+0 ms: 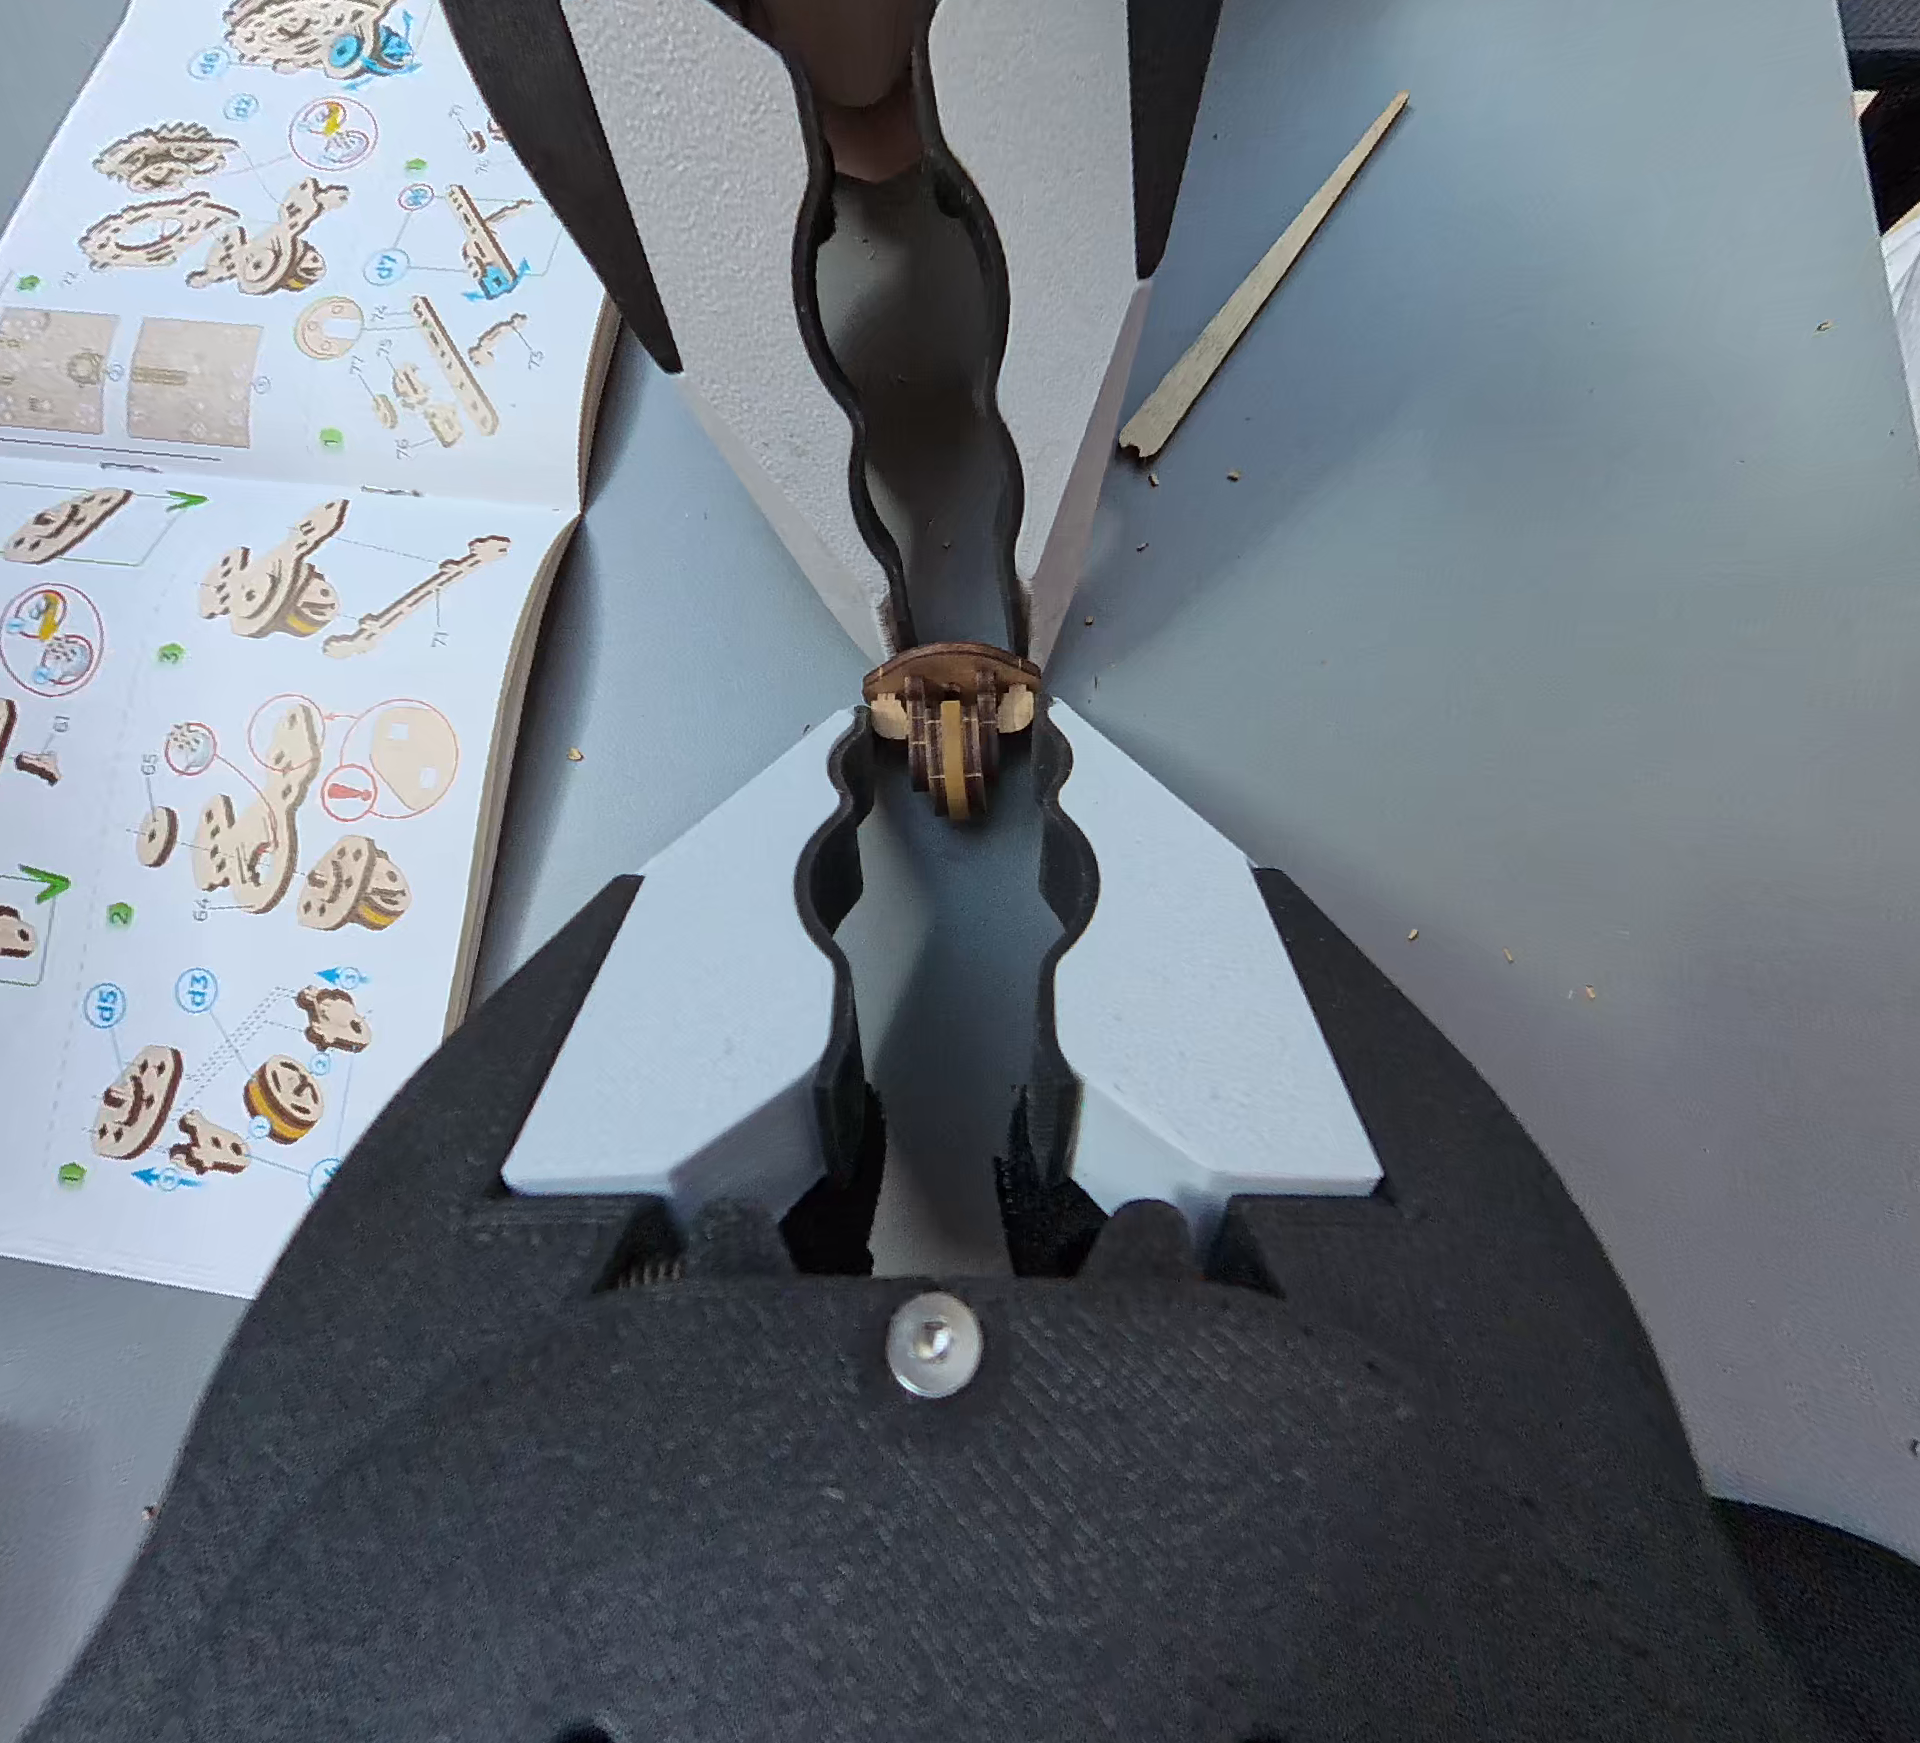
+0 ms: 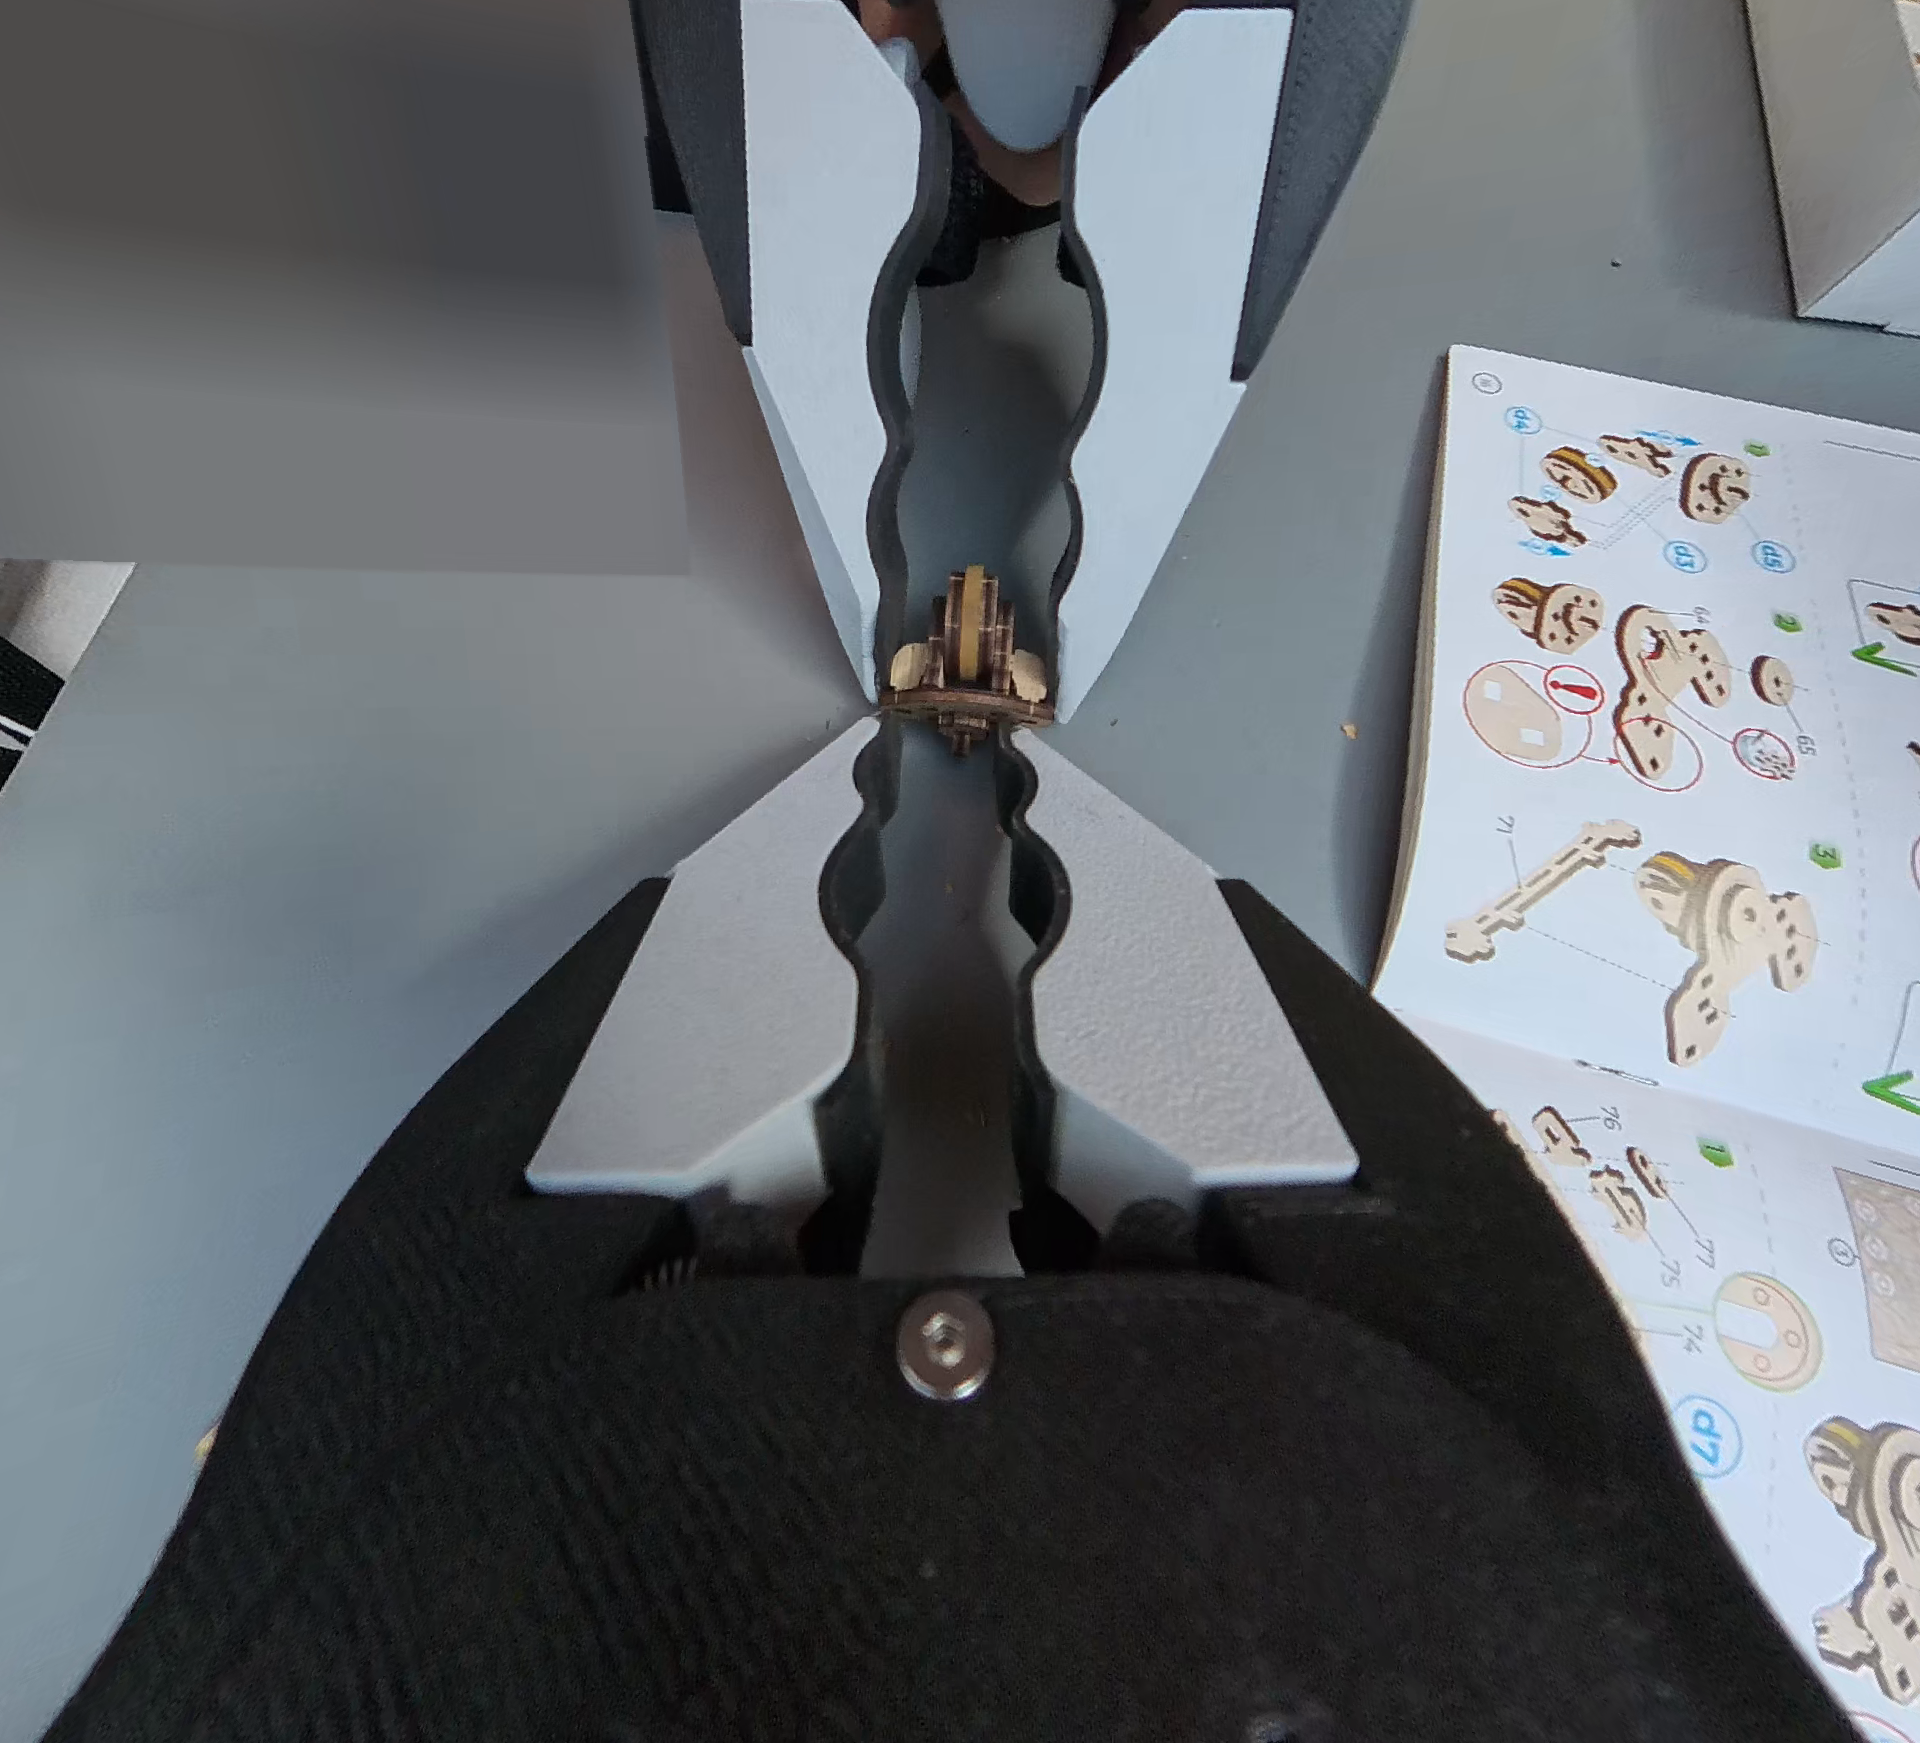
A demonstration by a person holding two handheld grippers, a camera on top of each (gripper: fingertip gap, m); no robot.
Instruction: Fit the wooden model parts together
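Wooden model parts (image 1: 951, 727), tiny and pale, sit right at the meeting point of the two tools, held up off the grey surface (image 1: 1507, 654). Starting at the left: the instruction booklet (image 1: 260, 550) lies open on the surface, pages of assembly drawings showing. Moving in, the left tool (image 1: 951, 717) has its fingers drawn close together, and the stacked disc cluster hangs just between its tips; whether the tips actually pinch it or merely flank it, I cannot tell from here. Facing it tip to tip, the right tool (image 2: 961, 717) is closed onto the thin curved plate that caps the cluster, and in its own view the plate's edges bear against both fingertips.

This looks like light, stiff laser-cut plywood, and brittle with it, I'd say: thin tabs, small pegs, dark scorched edges. Best gripped across the flat faces or the plate's edge, not on the little rounded lobes sticking out either side.

Its look: a pale centre wheel sandwiched between darker discs, two cream lobes at the sides, a brown arched plate across the top.

Further right, a wooden stick (image 1: 1268, 280) lies on the surface with crumbs of sawdust scattered round it.
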